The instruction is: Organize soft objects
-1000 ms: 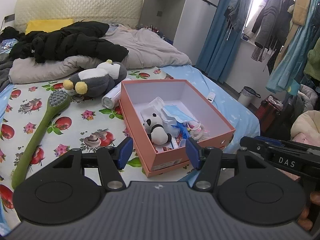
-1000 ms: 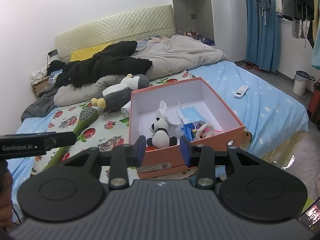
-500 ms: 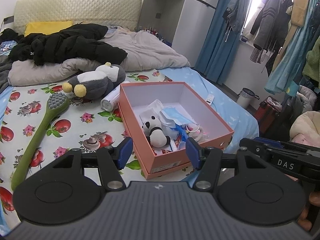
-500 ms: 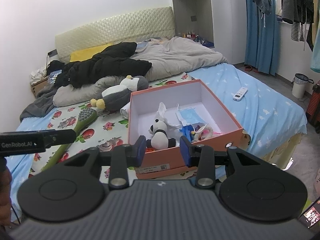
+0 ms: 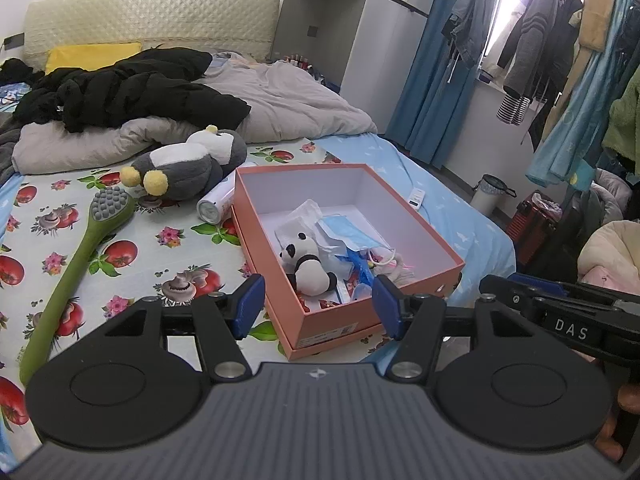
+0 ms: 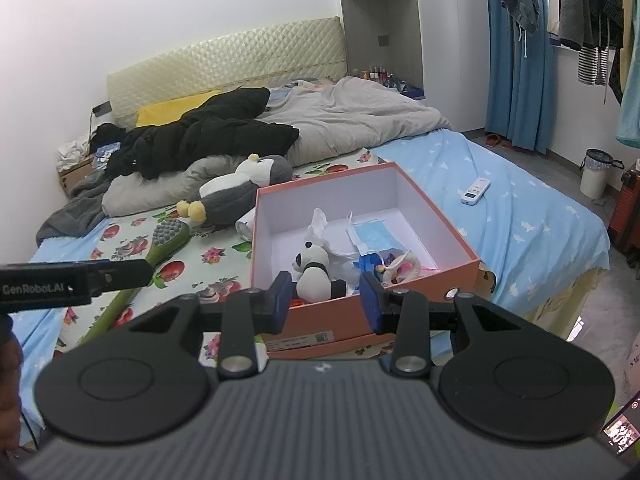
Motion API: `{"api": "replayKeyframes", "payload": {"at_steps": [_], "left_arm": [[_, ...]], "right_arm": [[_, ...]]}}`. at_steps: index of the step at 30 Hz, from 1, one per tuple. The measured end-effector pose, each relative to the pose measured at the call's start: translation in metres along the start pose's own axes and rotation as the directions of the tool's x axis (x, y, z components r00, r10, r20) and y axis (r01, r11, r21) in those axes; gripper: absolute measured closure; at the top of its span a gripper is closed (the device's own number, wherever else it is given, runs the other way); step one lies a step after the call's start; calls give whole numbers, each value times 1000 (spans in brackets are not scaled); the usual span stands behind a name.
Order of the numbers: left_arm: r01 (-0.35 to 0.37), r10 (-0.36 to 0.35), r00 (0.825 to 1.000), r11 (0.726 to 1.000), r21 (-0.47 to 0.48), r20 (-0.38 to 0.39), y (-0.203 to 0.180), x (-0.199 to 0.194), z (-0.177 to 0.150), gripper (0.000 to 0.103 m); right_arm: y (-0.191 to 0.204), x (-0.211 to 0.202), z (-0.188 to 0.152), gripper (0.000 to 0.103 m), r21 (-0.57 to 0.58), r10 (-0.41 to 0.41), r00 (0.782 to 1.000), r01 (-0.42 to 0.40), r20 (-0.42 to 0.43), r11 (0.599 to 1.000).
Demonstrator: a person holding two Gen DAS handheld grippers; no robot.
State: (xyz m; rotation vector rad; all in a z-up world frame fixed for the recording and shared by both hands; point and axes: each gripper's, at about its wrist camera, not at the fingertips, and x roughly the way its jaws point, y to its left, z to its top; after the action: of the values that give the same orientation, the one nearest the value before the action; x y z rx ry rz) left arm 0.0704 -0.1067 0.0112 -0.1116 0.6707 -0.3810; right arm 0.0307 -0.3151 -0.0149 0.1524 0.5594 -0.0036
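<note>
Both grippers, left (image 5: 318, 306) and right (image 6: 325, 295), are held spread and empty before the orange box (image 5: 418, 286), where a panda plush (image 5: 308, 268) is seen.

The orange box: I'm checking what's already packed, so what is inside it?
Inside the orange box are a panda plush, a blue face mask, white tissue and small pink and blue items. Whatever lies beneath them is covered.

Left wrist view: near bed's foot, angled down toward box (image 5: 404, 216), offset left. Right wrist view: same foot end, right of box (image 6: 436, 216), similar tilt. Shared: box, bed (image 5: 80, 240), headboard (image 6: 224, 60).
</note>
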Motion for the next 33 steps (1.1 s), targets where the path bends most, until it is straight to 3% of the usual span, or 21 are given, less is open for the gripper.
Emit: {"api": "replayKeyframes", "payload": {"at_steps": [4, 5, 6, 7, 10, 13, 22, 33], "left_arm": [[3, -3, 1000, 1000, 3, -2, 0, -1, 0, 38], [7, -7, 1000, 1000, 5, -3, 0, 0, 0, 38], [10, -10, 1000, 1000, 6, -4, 0, 0, 0, 36], [11, -11, 1000, 1000, 4, -5, 0, 0, 1, 28], [20, -20, 1000, 1000, -20, 2, 3, -1, 3, 12], [17, -17, 1000, 1000, -12, 7, 3, -2, 4, 4], [-37, 37, 999, 999, 4, -4, 4, -1, 4, 0], [-39, 39, 999, 999, 16, 2, 0, -5, 6, 0]], "right_arm": [[-1, 0, 0, 59, 2, 4, 1000, -4, -4, 1000], [-1, 0, 1, 42, 1, 2, 1000, -2, -4, 1000], [-2, 0, 1, 31, -2, -3, 1000, 3, -1, 1000], [-3, 0, 1, 13, -3, -10, 1000, 10, 6, 1000], [-3, 0, 1, 14, -11, -31, 999, 31, 8, 999], [-3, 2, 1, 14, -9, -34, 999, 34, 1, 999], [-2, 3, 1, 14, -11, -32, 999, 32, -3, 999], [-1, 3, 0, 14, -7, -35, 999, 35, -5, 999]]}}
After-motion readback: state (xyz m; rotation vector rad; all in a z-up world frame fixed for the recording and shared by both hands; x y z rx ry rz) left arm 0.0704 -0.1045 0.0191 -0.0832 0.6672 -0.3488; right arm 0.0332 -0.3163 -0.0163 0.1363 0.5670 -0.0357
